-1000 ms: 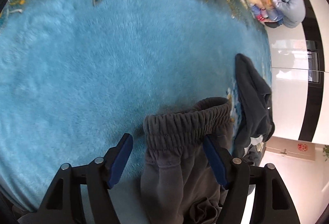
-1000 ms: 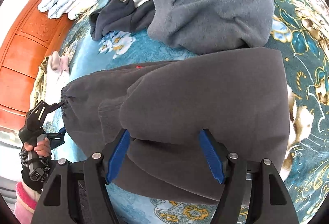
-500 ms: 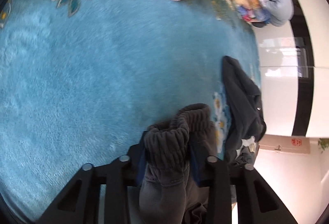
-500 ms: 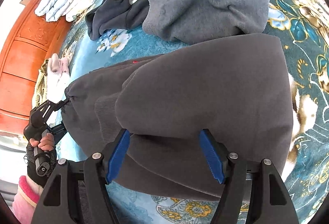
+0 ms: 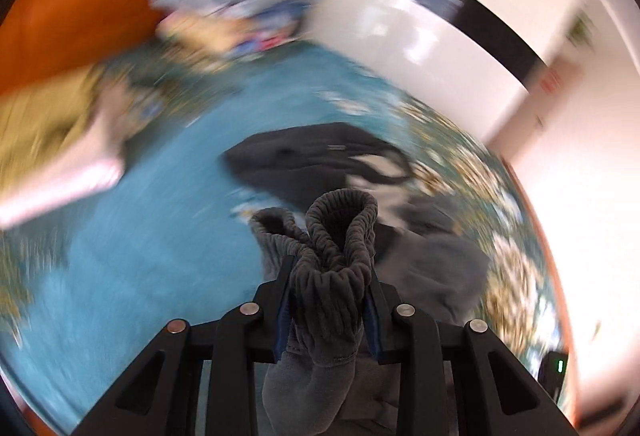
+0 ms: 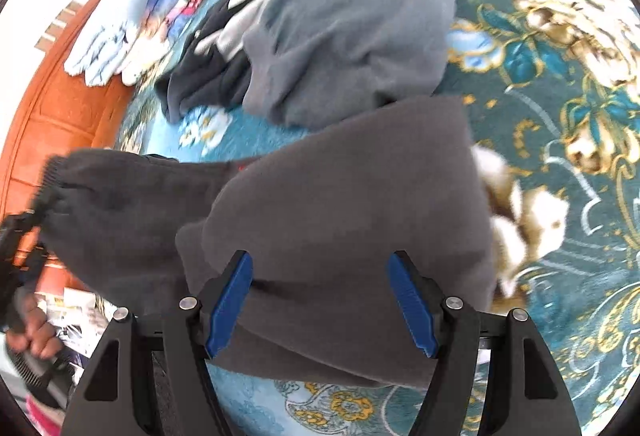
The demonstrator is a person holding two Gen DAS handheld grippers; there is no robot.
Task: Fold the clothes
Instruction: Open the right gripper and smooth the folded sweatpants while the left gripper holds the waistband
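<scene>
Dark grey sweatpants (image 6: 340,188) lie across the teal floral bedspread (image 6: 560,108). Their elastic waistband (image 5: 340,228) is bunched between the blue pads of my left gripper (image 5: 328,284), which is shut on it and holds it lifted off the bed. In the right wrist view this raised end (image 6: 80,188) hangs at the left, above the hand (image 6: 32,332) that holds the left gripper. My right gripper (image 6: 320,268) is open just above the folded part of the pants, with its pads apart and no cloth pinched between them.
A lighter grey garment (image 6: 352,24) and a black-and-white one (image 6: 212,56) lie beyond the pants. Folded pale-blue quilts (image 6: 128,24) are stacked against the orange wooden headboard (image 6: 52,108). The left wrist view is heavily blurred; a white wall (image 5: 440,48) shows behind the bed.
The left gripper closed on the waistband, then swung up and rolled, lifting that end off the bed. The right gripper shifted slightly over the pants and stayed open.
</scene>
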